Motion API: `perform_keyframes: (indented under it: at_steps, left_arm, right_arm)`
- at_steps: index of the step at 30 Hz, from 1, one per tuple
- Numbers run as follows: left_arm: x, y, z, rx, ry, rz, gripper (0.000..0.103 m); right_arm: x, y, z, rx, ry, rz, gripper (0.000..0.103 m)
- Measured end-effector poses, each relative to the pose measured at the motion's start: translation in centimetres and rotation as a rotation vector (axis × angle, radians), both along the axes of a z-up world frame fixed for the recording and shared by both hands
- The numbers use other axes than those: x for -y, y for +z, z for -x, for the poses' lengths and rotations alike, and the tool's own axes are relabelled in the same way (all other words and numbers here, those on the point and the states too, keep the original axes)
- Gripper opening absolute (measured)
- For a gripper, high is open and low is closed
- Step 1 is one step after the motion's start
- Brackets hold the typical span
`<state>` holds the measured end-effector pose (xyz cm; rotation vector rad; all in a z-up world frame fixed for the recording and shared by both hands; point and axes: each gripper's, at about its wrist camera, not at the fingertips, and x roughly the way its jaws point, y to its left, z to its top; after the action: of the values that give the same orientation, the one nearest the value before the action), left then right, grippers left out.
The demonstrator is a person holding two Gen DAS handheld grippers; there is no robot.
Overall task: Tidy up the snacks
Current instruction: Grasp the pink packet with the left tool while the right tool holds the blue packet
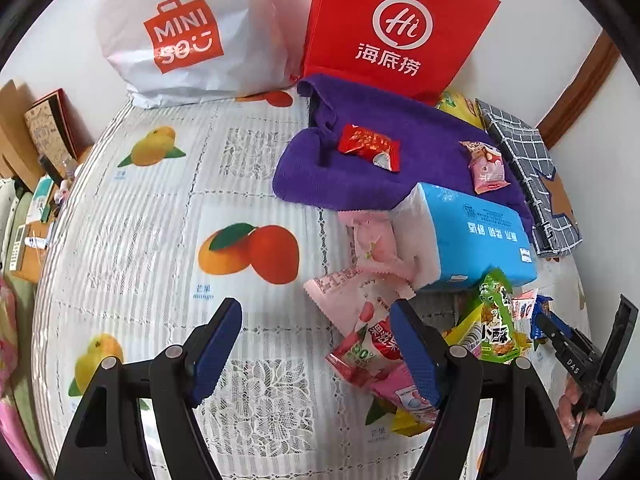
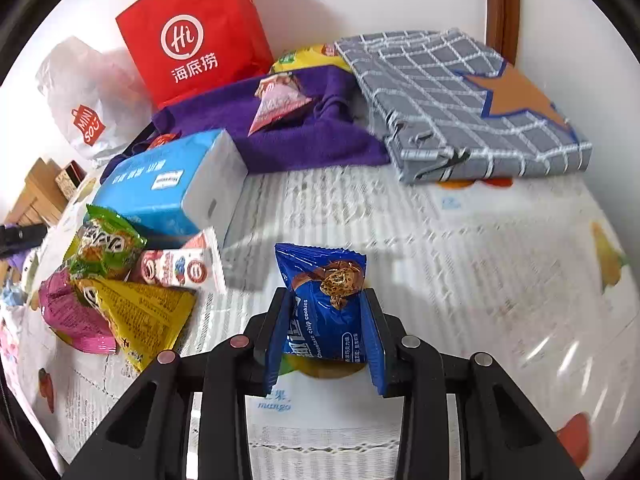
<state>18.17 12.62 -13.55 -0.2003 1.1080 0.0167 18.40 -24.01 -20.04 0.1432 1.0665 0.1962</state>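
The right gripper [image 2: 326, 320] holds the blue cookie packet [image 2: 326, 304] upright between its jaws, above the desk [image 2: 460, 264]. The snack pile [image 2: 116, 296] lies to their left. The left gripper [image 1: 316, 340] hovers, jaws wide.

We are holding our left tongs [image 1: 316, 340] low and level, their two blue-padded fingers [image 1: 218, 344] spread wide with nothing between them. Our right tongs [image 2: 326, 320] are pointing forward and slightly down, the jaws drawn in close, both blue pads [image 2: 276, 340] pressing the sides of a blue cookie packet [image 2: 324, 300] and gripping it just above the surface. In the left wrist view we are seeing our right tongs [image 1: 580, 344] off at the right edge, with part of our right hand [image 1: 576, 412] wrapped around the black handle below them.
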Motion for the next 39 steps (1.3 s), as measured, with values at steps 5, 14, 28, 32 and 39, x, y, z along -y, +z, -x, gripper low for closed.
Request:
perform_keyframes:
  at_steps: [5,14,28,32,39]
  left_arm:
    - [2.0,0.0,-1.3,0.019,-0.064,-0.042,0.075]
    - [3.9,-2.0,-5.7,-0.002,-0.119,-0.067,0.070]
    - [3.1,-3.7,-6.6,-0.019,-0.171,0.032,0.028]
    - [0.6,-2.5,-4.5,-0.022,-0.117,0.018,0.028]
    - [-3.4,-3.1,-1.3,-0.049,-0.037,0.016,0.028]
  right_arm:
    - [-0.2,-0.3,0.2,0.035,-0.025,-0.005,0.036]
    - [-0.4,-0.2,0.6,0.070,-0.044,0.037,0.036]
    - [-0.4,0.6,0.5,0.047,-0.057,0.031,0.036]
    - [-0.7,1.0,0.3,0.043,-0.052,0.006,0.036]
    - [-1.4,0.9,-0.5,0.046,-0.029,0.043,0.036]
